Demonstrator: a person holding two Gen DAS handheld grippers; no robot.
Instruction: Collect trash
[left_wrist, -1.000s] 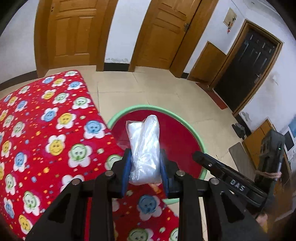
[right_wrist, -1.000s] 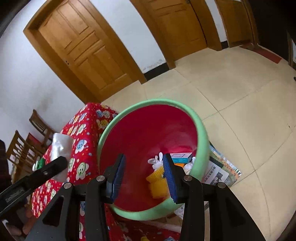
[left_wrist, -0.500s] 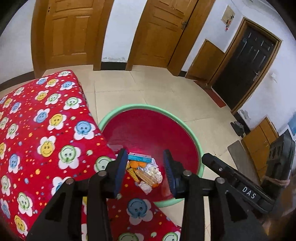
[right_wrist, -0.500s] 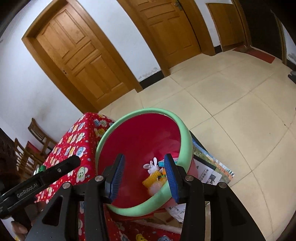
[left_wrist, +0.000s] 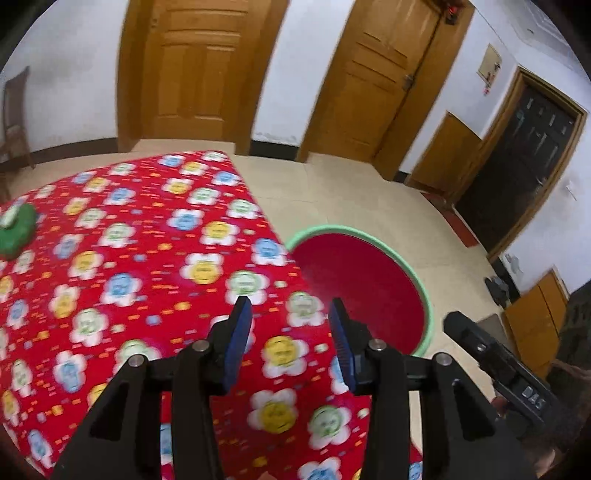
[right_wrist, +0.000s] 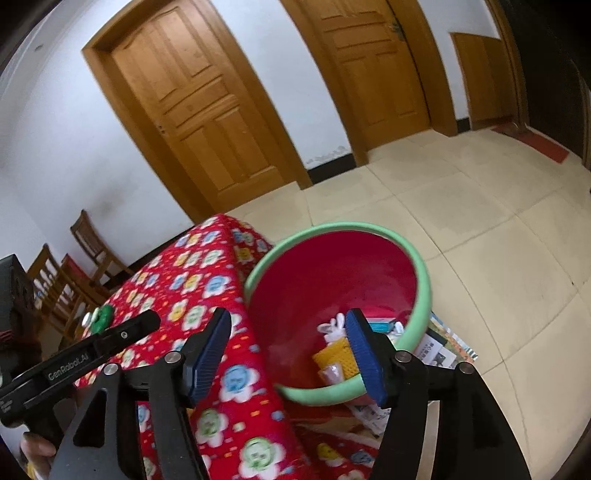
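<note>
Your left gripper (left_wrist: 290, 325) is spread open with nothing in it, hovering over the red flower-print tablecloth (left_wrist: 147, 258). Your right gripper (right_wrist: 288, 345) is open too, empty, above the red plastic bin with a green rim (right_wrist: 424, 273) beside the table. Trash pile (right_wrist: 340, 350) sits at the bin's bottom.

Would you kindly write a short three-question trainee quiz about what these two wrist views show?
1. True or false: the left gripper grips a plastic bag.
2. Where does the red bin with the green rim stand: A on the table, B on the floor beside the table, C by the doors?
3. Fill in: a ____ object lies on the tablecloth's far left.

Key: 1 false, its fingers hold nothing; 2 B; 3 green.
</note>
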